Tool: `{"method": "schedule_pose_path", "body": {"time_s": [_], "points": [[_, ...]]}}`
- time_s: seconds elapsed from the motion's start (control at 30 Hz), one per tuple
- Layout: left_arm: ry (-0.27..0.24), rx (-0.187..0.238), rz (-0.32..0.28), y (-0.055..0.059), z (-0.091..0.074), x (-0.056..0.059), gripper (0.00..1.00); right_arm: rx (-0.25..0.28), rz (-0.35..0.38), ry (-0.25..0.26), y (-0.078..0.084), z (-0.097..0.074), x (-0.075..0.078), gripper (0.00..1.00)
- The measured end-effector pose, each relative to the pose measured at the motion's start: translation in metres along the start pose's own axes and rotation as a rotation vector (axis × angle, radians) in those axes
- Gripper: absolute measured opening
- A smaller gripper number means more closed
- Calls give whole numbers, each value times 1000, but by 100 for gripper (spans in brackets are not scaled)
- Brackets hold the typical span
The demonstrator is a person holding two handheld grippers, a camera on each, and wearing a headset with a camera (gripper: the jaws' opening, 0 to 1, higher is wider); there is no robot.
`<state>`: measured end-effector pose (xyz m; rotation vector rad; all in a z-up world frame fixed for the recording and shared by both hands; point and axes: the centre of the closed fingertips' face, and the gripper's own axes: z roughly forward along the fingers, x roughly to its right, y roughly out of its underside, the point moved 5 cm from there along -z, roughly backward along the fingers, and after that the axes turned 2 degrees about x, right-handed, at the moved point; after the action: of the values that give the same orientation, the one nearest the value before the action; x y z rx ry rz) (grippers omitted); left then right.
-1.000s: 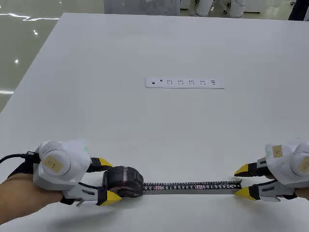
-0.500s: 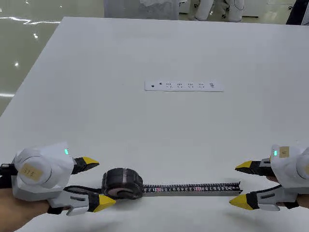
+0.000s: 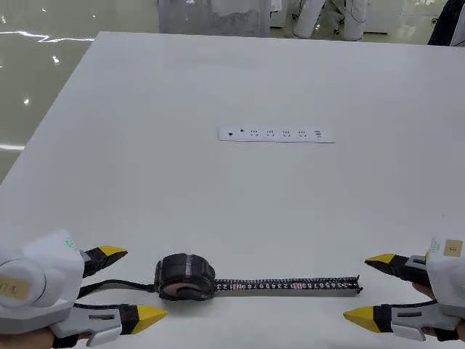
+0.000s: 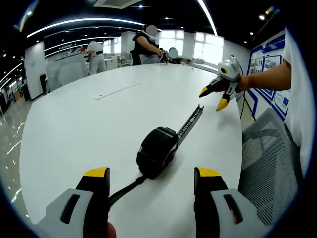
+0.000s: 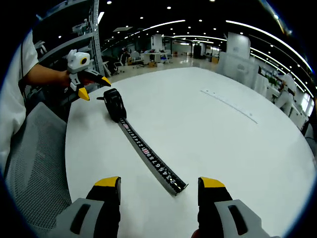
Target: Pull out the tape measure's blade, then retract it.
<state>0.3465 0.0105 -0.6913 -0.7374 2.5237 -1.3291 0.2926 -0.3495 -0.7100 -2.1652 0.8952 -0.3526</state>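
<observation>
We have pulled the left gripper (image 3: 135, 283) and right gripper (image 3: 363, 286) back off the tape measure (image 3: 185, 276), both with fingers (image 3: 149, 314) spread and empty. Its blade (image 3: 290, 284) lies extended toward 3 o'clock on the bench (image 3: 218, 189).

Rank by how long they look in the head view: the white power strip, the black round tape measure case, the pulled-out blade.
1. Pulled-out dark numbered blade: longest.
2. Flat white power strip: somewhat shorter, though it lies farther away, so its look may mislead.
3. Black round tape measure case: shortest.
</observation>
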Motion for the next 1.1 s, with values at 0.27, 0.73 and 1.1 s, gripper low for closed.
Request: {"method": "schedule_pose_path", "body": {"time_s": [0.27,0.73,1.1], "points": [[-30,17,-32,15,-16,12,72,30,4,40,1,-11,-15,76],[-87,27,-84,39,-40,29,85,80,56,63,4,-17,-42,88],[-159,44,-137,60,-56,32,93,114,78,90,10,-23,-59,96]]}}
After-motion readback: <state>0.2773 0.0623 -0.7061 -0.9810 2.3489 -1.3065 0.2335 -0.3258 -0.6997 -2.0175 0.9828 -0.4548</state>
